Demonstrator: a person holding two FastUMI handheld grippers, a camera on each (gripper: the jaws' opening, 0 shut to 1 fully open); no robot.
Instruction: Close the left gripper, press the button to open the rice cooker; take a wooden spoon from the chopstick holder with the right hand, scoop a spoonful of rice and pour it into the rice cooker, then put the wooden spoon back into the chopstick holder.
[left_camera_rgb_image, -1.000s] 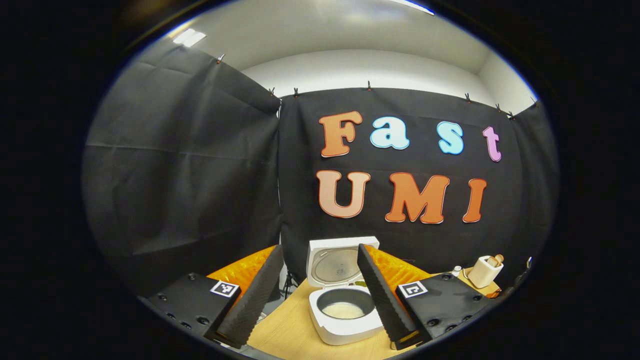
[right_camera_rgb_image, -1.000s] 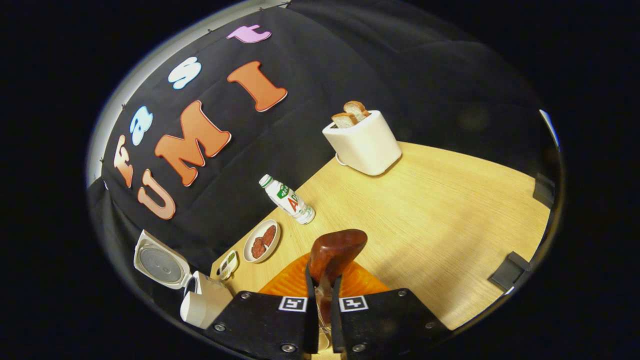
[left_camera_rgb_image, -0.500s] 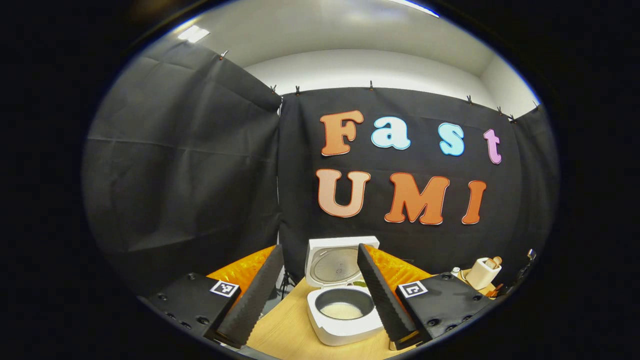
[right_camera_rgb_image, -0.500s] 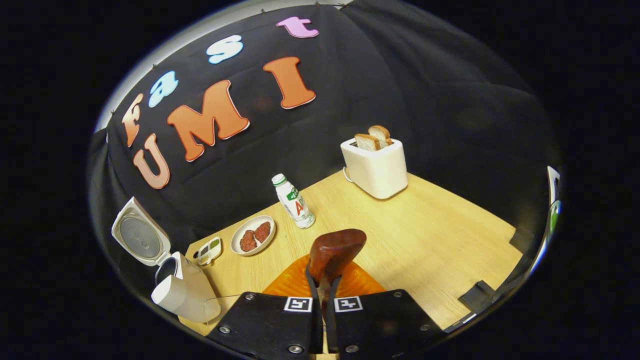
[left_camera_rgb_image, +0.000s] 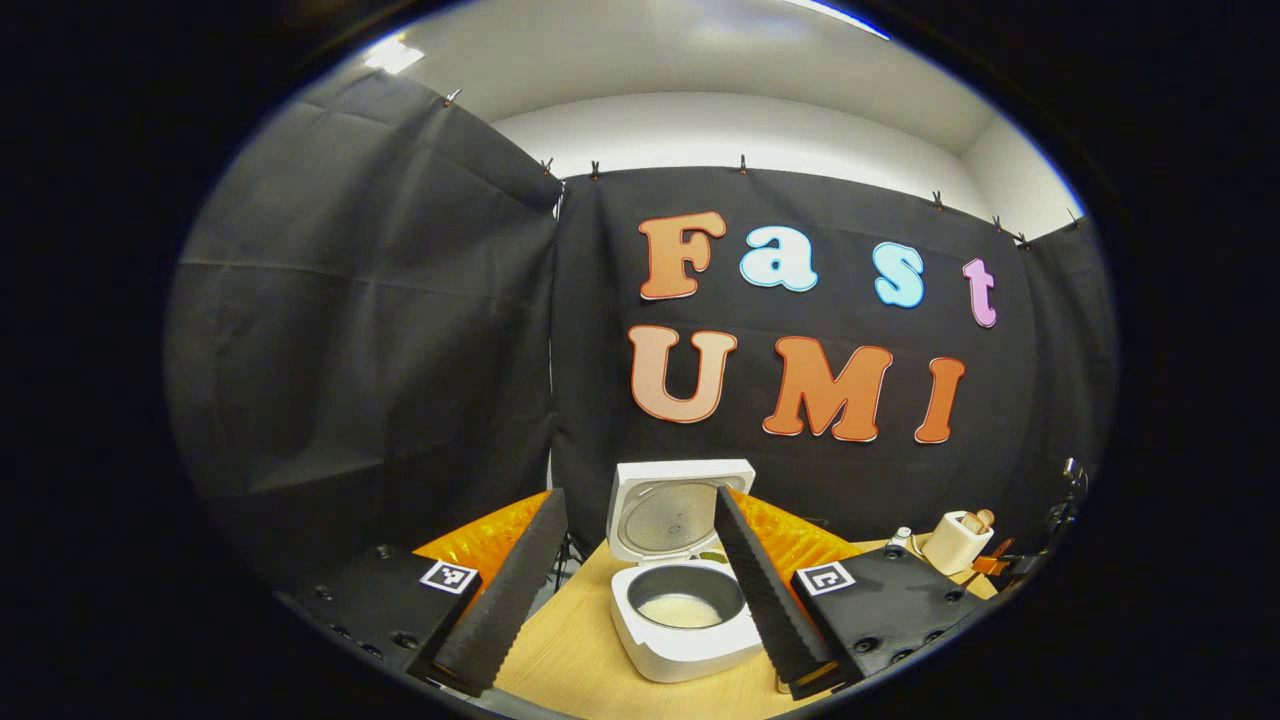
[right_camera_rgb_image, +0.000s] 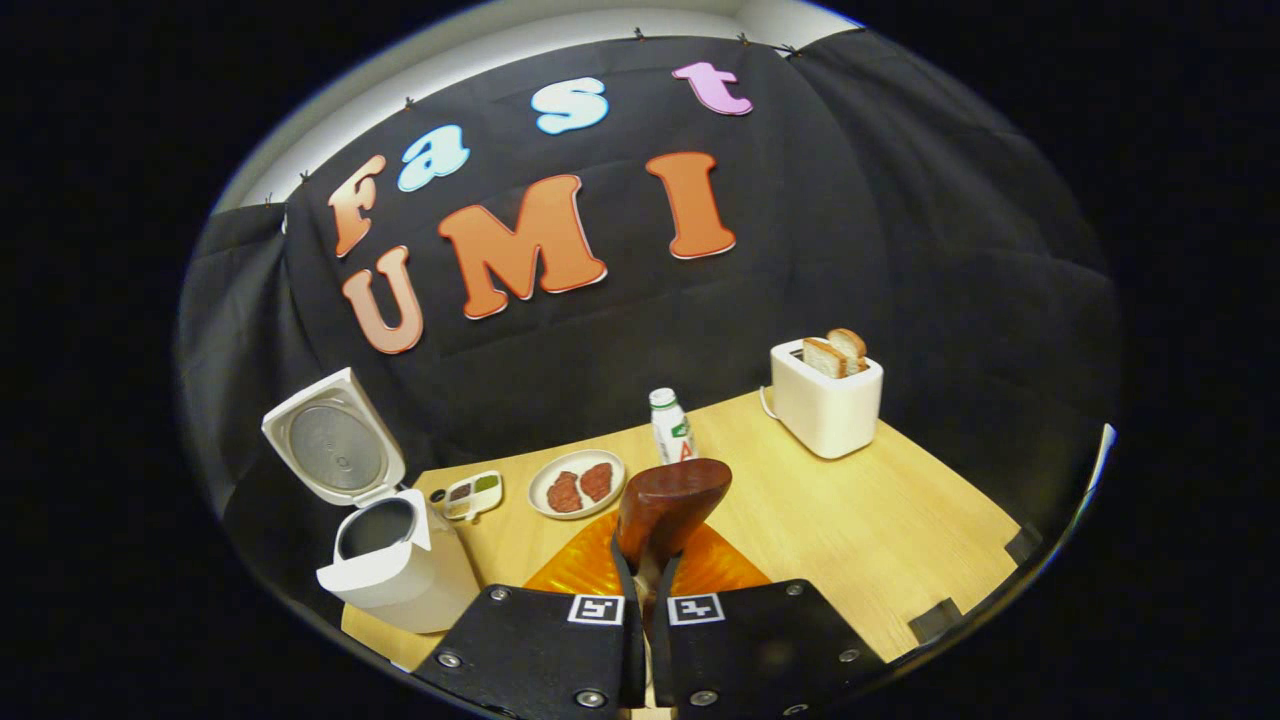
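In the right gripper view, the rice cooker (right_camera_rgb_image: 395, 570) stands at the left end of the table (right_camera_rgb_image: 880, 530), with its lid (right_camera_rgb_image: 335, 450) raised behind it. To its right lie a small tray (right_camera_rgb_image: 468, 495) and then a plate (right_camera_rgb_image: 576, 484). The bottle (right_camera_rgb_image: 673, 428) stands behind the plate, and the toaster (right_camera_rgb_image: 825, 405) is farther right, near the wall.

On the wooden surface (right_camera_rgb_image: 880, 520) a white toaster (right_camera_rgb_image: 826, 408) stands at the far right corner by the black cloth wall, two slices of bread (right_camera_rgb_image: 835, 352) sticking up from its slots. A small white bottle (right_camera_rgb_image: 672, 428) with a green cap stands upright to its left, just beside an oval plate (right_camera_rgb_image: 577, 483) carrying two dark reddish pieces; a little divided dish (right_camera_rgb_image: 472, 493) lies farther left
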